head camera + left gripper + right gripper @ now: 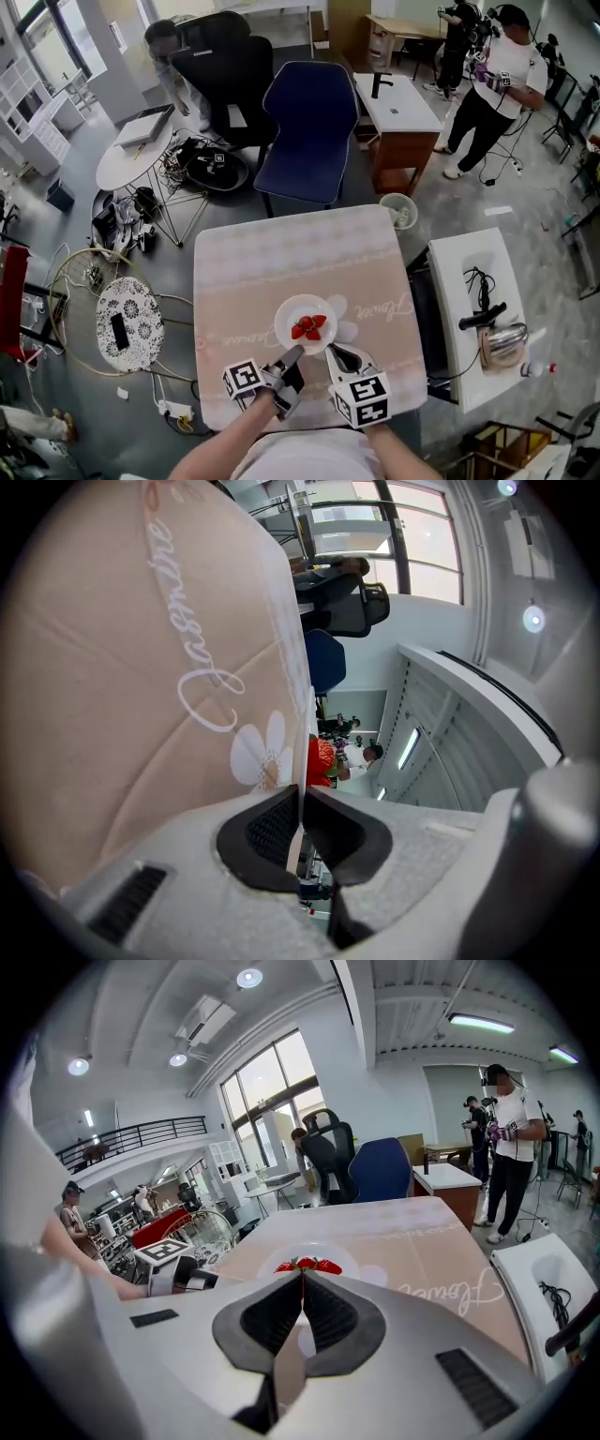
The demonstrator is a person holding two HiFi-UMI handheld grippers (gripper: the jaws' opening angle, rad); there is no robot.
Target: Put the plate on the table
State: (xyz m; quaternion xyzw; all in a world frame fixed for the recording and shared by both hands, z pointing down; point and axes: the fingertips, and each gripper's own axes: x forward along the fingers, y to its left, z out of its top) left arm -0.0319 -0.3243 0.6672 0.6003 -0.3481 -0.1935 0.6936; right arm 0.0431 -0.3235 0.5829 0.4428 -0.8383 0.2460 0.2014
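A white plate with red strawberries sits low at the near edge of the table, which has a beige cloth; I cannot tell if it touches the cloth. My left gripper is rolled on its side and shut on the plate's near rim, with the strawberries just past its tips. My right gripper is shut with nothing in it, its tips at the plate's near right rim. The plate and strawberries lie right ahead of it.
A blue chair stands at the table's far side, with a small bin beside it. A white side table with tools stands at the right. Round tables and cables lie at the left. People stand at the back.
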